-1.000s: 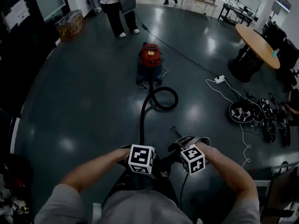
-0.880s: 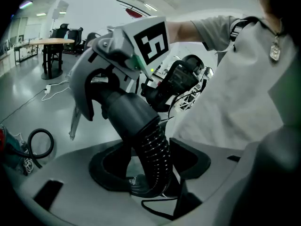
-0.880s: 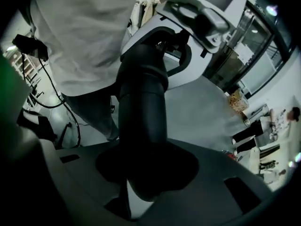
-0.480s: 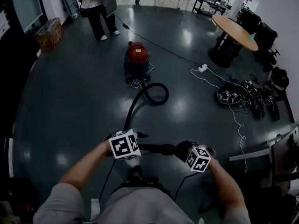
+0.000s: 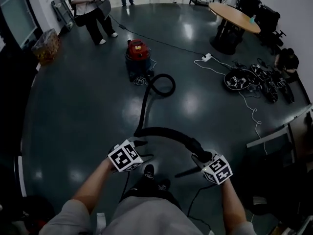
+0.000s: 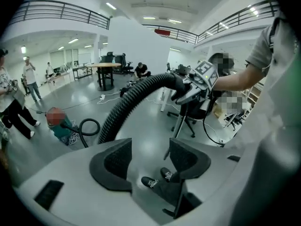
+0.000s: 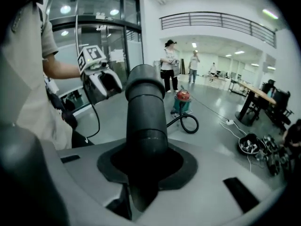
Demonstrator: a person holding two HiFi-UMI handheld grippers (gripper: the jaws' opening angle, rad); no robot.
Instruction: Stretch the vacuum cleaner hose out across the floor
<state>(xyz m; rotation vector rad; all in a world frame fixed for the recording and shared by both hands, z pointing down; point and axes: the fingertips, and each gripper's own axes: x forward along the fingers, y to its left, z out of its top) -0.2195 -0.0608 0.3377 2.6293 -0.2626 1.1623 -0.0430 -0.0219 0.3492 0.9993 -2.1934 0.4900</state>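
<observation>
- While a person stands on the dark, glossy floor (image 5: 88, 106), the black vacuum cleaner hose (image 5: 166, 132) hangs in a low arc between two handheld grippers, raised off the floor at this end.
- On the right gripper (image 7: 146, 164), the jaws have just been closing and now grip the hose's smooth rigid end tube (image 7: 143, 107). It fills the gap between the pads and juts well past them.
- On the left gripper (image 6: 149, 157), the jaws stand wide apart, with only the person's shoes (image 6: 155, 180) and bare floor showing between them.
- The ribbed hose passes just beyond the tip of that gripper's left pad (image 6: 115, 161); whether it rests on the pad cannot be told from these views.
- From the left gripper the hose drops to the floor and runs toward the far edge. There it curls into a single loop just beside the red vacuum cleaner (image 5: 138, 55).
- That machine stands upright, nearer the floor's far edge than the near one.
- A round table (image 5: 234, 14) stands near the far right corner.
- A white power strip (image 5: 207, 58) lies on the floor between the vacuum cleaner and the table. Its white cable (image 5: 249, 106) trails along the right edge past a heap of dark gear (image 5: 254, 80).
- A second person (image 5: 90, 9) stands near the far left corner, beyond the vacuum cleaner.
</observation>
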